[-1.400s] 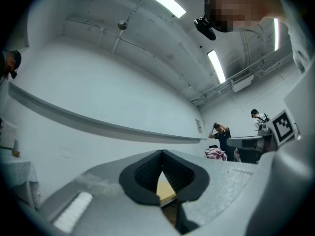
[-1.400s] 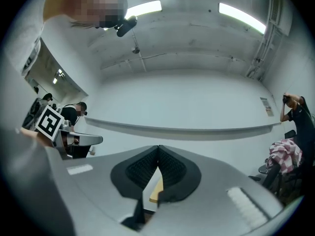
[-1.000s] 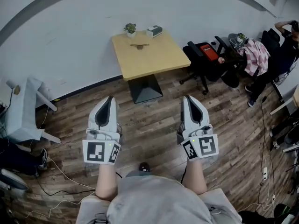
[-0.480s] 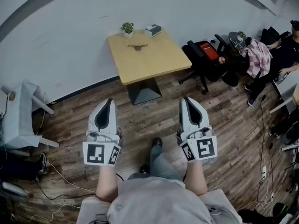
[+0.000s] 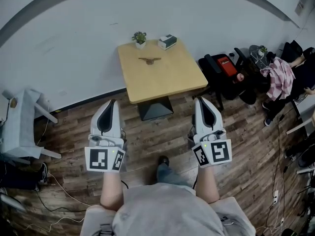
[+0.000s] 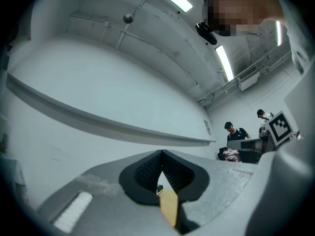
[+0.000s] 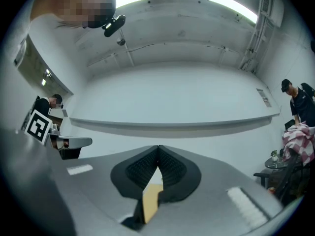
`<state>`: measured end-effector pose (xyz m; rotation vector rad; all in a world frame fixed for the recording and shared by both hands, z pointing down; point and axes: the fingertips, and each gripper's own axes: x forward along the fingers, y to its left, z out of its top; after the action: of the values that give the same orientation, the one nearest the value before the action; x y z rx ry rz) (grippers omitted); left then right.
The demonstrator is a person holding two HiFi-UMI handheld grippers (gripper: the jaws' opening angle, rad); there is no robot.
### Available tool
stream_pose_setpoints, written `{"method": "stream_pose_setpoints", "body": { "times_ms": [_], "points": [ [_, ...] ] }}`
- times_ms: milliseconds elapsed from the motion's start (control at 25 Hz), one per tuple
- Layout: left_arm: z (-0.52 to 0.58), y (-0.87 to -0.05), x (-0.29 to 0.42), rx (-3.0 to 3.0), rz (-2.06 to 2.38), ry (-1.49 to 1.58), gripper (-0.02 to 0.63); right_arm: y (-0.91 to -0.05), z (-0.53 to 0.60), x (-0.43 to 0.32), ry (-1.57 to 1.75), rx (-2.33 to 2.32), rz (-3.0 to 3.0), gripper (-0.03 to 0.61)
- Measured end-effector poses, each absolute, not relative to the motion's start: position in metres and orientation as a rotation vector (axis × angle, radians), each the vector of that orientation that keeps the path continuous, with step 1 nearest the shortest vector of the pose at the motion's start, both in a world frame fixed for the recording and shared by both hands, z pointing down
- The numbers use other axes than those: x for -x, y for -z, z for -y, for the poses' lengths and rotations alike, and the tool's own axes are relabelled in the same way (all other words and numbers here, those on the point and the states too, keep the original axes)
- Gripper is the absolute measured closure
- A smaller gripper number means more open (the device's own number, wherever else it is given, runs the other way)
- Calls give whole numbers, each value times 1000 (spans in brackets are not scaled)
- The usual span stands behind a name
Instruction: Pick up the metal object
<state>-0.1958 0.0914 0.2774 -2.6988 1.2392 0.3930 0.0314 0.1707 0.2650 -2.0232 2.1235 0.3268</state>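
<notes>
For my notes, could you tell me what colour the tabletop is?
Tabletop: light tan; head view.

Open floor ahead, clutter either side
Bare floor [image 5: 157, 132] runs to the bench [image 5: 167, 80] at 12 o'clock; its near half is clear; plant [image 5: 139, 37] and box [image 5: 167, 42] line the far edge beyond the metal object [image 5: 149, 60]; black chairs [image 5: 221, 75] block 2 o'clock, a white chair [image 5: 17, 127] 9 o'clock.

Against the wall [image 5: 74, 43] stands the tabletop [image 5: 170, 80], with the potted plant [image 5: 140, 38] and the box [image 5: 168, 42] along its far edge, plant to the left, the metal object [image 5: 149, 60] just before them, and office chairs [image 5: 224, 75] on the floor [image 5: 157, 132] beyond its right edge.
</notes>
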Motion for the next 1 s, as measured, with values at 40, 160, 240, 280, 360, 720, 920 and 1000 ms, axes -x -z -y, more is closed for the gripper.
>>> {"method": "stream_pose_setpoints", "body": {
  "times_ms": [40, 160, 240, 280, 360, 720, 920, 1000],
  "points": [
    [-85, -276, 191, 2695, -1246, -397, 611, -263, -163, -35, -325, 2004, -2133, 578],
    [-69, -272, 175, 2687, -1262, -397, 610, -260, -142, -47, -330, 1979, -2171, 578],
    [-60, -269, 163, 2680, -1271, -395, 611, -260, -130, -57, -349, 1984, -2189, 578],
    [-56, -268, 157, 2676, -1272, -394, 610, -259, -124, -62, -356, 1985, -2194, 577],
    [-48, -265, 146, 2666, -1268, -389, 610, -259, -113, -72, -359, 1978, -2198, 578],
    [-16, -266, 101, 2649, -1286, -359, 610, -266, -78, -112, -332, 1939, -2233, 578],
    [-8, -275, 83, 2655, -1299, -319, 611, -273, -64, -126, -312, 1921, -2251, 578],
    [-3, -277, 79, 2660, -1308, -307, 610, -276, -58, -128, -299, 1912, -2260, 578]
  ]
}}
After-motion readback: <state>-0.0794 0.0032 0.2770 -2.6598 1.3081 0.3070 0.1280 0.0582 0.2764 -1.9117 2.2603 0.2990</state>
